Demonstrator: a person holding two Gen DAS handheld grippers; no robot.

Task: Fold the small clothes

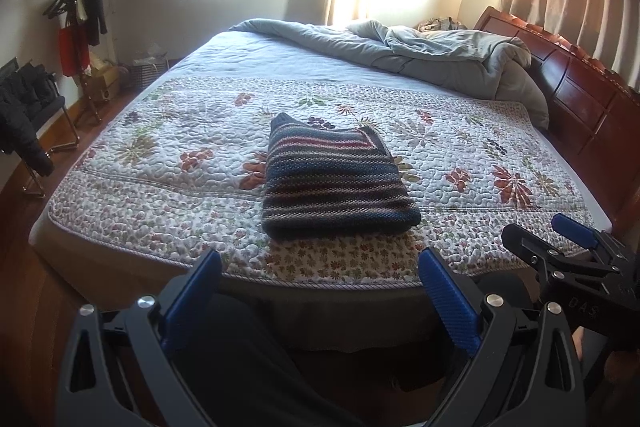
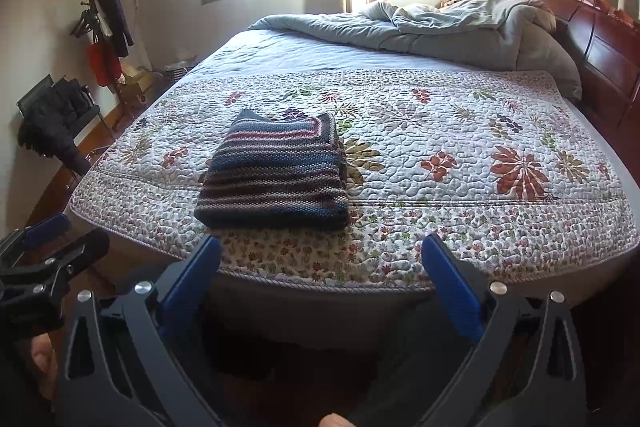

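left wrist view: the left gripper (image 1: pixel 320 291) is held back off the near edge of the bed (image 1: pixel 120 259), its blue-padded jaws spread wide with nothing between them. the striped knit sweater (image 1: pixel 336 179) lies already folded into a thick, roughly square bundle on the floral quilt (image 1: pixel 480 163), near the front edge and about midway across. the right gripper (image 1: pixel 560 239) shows at the right edge, also short of the bed; from this angle alone i cannot tell how its jaws stand. a rumpled grey duvet (image 1: pixel 420 47) is heaped at the far right by the wooden headboard (image 1: pixel 580 95).

right wrist view: the right gripper (image 2: pixel 320 283) is parted wide and carries nothing. the sweater (image 2: pixel 276 175) sits left of centre, just beyond the near border of the quilt (image 2: pixel 480 155). the left gripper (image 2: pixel 52 247) peeks in at the left, apart from the cloth.

judged from its look, the knit is soft, limp and fairly bulky, light enough for one pinch yet likely to sag and unfold if lifted by a single layer. its coarse weave should not slip in the ribbed pads. the safest hold seems to be the thick near folded edge, both corners at once, biting through all layers.
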